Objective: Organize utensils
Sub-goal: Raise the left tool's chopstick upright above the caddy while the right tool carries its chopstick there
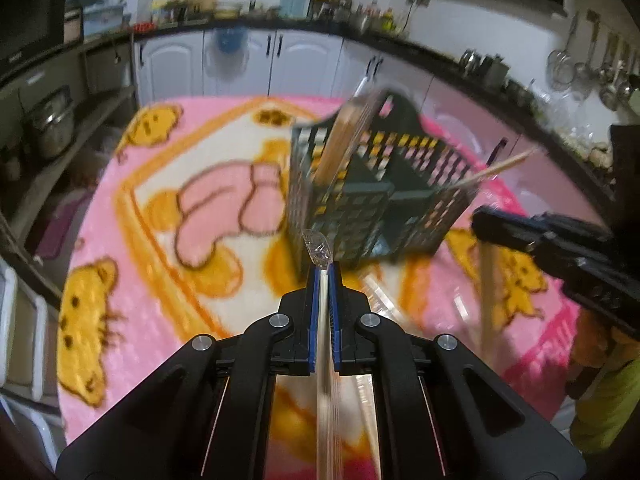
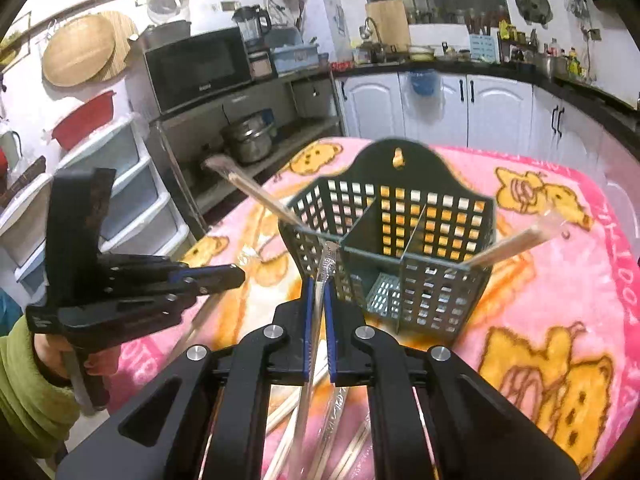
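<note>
Dark green perforated plastic utensil caddy [image 2: 400, 248], three compartments, stood on fluffy pink cartoon-print blanket [image 2: 560, 312]; wrapped wooden chopstick pairs already leaned in outer compartments. Step judged: carrying two more to caddy. Left gripper [image 1: 323, 276] was clamped on cellophane-wrapped pale chopsticks [image 1: 325, 360]; right gripper [image 2: 318, 284] was pinched on another crinkly-sleeved pair [image 2: 310, 364]. Next move called for tipping slender sticks upright over open slot. More lay loose on blanket.
</note>
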Demonstrator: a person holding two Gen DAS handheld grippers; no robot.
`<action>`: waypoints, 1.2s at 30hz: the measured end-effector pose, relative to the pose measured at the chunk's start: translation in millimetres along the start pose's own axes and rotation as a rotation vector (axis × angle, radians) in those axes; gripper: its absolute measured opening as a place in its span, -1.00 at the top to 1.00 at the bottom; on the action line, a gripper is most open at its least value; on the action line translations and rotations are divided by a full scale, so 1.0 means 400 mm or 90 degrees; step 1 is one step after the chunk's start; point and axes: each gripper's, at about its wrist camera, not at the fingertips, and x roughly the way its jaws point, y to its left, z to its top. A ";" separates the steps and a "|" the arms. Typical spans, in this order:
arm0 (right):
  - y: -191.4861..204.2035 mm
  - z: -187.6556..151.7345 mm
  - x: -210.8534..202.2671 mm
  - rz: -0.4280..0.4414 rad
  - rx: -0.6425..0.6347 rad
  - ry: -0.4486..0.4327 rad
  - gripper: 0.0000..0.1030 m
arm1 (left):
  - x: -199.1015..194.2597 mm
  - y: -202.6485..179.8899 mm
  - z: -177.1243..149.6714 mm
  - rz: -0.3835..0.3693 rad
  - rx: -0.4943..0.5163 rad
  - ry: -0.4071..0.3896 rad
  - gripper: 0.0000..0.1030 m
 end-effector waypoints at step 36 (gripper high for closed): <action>-0.070 0.250 -0.246 -0.067 -0.012 -0.277 0.90 | -0.124 -0.177 0.348 0.044 -0.016 -0.312 0.95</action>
